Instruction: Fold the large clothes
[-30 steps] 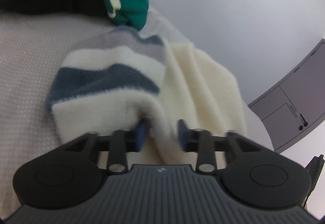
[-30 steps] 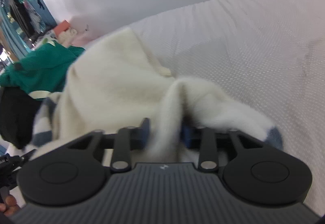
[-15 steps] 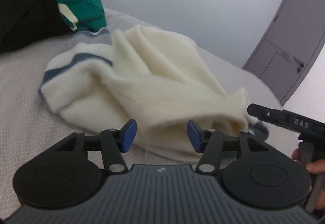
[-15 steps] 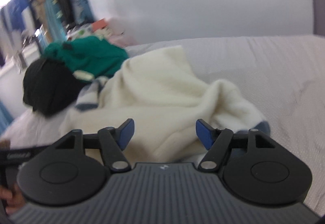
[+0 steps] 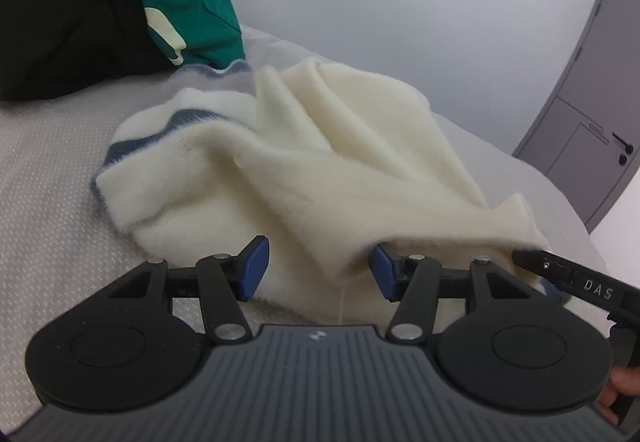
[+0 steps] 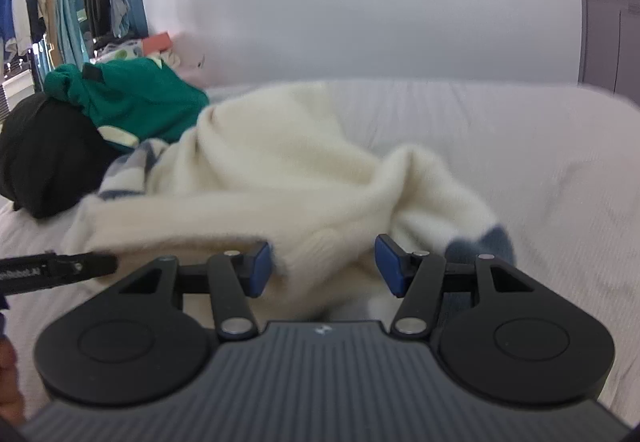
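A cream fleece garment with dark blue stripes (image 5: 320,165) lies in a loose heap on the bed; it also shows in the right wrist view (image 6: 280,169). My left gripper (image 5: 318,268) is open, its blue pads apart, with cream cloth lying between them but not pinched. My right gripper (image 6: 324,266) is open too, just in front of the heap's near edge, with a fold between its pads. The right gripper's black finger shows at the right edge of the left wrist view (image 5: 576,278); the left one shows at the left of the right wrist view (image 6: 56,268).
A green garment (image 5: 188,1) and a black one (image 5: 60,9) are piled at the far left of the bed (image 5: 40,169). A grey door (image 5: 592,145) stands at the right. Hanging clothes (image 6: 60,1) are at the far left. White wall behind.
Both grippers were shut on the cream garment a second ago; they have opened and let it drop onto the bed, then drawn back a little.
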The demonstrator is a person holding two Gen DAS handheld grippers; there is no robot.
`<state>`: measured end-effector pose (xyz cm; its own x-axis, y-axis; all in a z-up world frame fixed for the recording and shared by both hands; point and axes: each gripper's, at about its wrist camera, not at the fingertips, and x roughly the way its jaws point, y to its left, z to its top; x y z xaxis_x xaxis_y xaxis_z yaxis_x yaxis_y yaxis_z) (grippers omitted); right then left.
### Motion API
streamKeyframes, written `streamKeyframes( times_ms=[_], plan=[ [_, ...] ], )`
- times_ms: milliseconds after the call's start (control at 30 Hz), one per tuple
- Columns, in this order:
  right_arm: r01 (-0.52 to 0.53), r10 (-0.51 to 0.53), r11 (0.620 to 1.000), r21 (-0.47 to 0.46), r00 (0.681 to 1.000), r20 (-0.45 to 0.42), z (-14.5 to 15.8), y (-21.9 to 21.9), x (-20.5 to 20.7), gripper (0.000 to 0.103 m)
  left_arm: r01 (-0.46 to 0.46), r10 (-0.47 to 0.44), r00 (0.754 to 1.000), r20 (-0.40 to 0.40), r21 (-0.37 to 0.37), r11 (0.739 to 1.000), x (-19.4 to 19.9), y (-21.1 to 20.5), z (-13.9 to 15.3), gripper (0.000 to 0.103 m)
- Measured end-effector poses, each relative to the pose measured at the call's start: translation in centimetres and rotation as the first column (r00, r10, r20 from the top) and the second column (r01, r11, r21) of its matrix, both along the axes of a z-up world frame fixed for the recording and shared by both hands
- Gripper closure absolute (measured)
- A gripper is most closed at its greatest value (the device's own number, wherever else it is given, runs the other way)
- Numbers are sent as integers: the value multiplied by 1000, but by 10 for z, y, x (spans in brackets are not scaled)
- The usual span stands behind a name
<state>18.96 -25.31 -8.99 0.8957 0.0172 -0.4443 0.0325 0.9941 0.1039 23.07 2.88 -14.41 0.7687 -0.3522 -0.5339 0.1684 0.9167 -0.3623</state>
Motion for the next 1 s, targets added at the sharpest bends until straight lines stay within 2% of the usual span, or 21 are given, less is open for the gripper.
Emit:
streamKeyframes(
  times_ms=[33,67,167,267,400,567,633,700,767,867,933,1000],
  plan=[
    [6,-6,1000,-24,1000,-5,-3,4,3,48,-7,7,1000,2,0,1000,1,0,0,42],
    [6,-7,999,-35,1000,-23,-6,6,9,58,-11,11,1000,5,0,1000,2,0,0,42],
    [23,-24,999,-34,999,-37,-13,10,21,77,-18,17,1000,10,11,1000,1,-1,1,42],
    [26,-20,992,-123,999,49,-4,22,12,82,-24,22,999,43,52,998,-1,-5,3,42],
    [12,8,991,-131,988,153,16,23,-12,84,-23,12,993,114,94,995,-8,-11,12,38],
    [-24,45,995,-101,976,211,30,19,-41,85,-27,-8,981,192,176,984,-20,-24,20,35],
    [-35,58,994,-101,971,233,32,20,-48,85,-52,5,978,209,220,974,-23,-30,19,35],
    [-31,59,992,-119,968,244,33,24,-51,85,-119,58,973,223,271,955,-23,-33,17,35],
    [-12,41,992,-122,970,239,31,24,-50,85,-178,118,969,216,285,942,-20,-28,16,35],
    [3,27,989,-147,979,200,24,26,-45,82,-210,173,966,190,194,958,-13,-7,15,32],
    [14,7,989,-149,990,142,16,26,-37,81,-226,195,963,184,168,959,-11,-1,18,32],
    [28,-25,993,-111,999,33,1,21,-22,80,-232,196,959,203,169,958,-13,-1,21,32]
  ],
)
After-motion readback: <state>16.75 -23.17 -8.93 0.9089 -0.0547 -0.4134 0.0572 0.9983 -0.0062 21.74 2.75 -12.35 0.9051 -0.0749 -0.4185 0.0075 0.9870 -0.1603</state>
